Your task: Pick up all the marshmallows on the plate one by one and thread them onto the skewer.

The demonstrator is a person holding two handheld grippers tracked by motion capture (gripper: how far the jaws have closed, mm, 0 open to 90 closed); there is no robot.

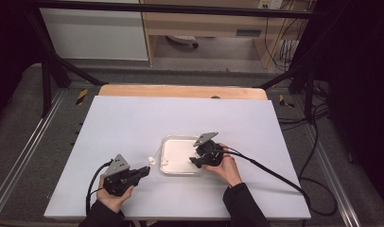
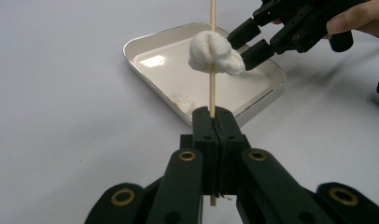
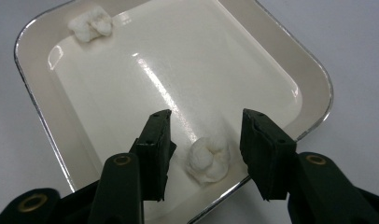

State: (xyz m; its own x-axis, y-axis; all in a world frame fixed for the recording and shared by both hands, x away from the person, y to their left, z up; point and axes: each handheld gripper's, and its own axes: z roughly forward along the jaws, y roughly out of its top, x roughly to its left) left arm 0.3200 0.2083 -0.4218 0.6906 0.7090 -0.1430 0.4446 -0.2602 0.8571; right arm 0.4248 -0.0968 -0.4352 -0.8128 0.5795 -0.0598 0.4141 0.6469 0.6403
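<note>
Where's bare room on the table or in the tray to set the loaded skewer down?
The table is bare behind the tray up to its wooden far edge, and on both outer sides. The tray's middle is bare too. It is crowded at the tray's near end: right gripper around a marshmallow, left gripper holding the skewer.

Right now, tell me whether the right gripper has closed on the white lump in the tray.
Not yet. The right gripper is open: the lump lies between its jaws with gaps on both sides.
</note>
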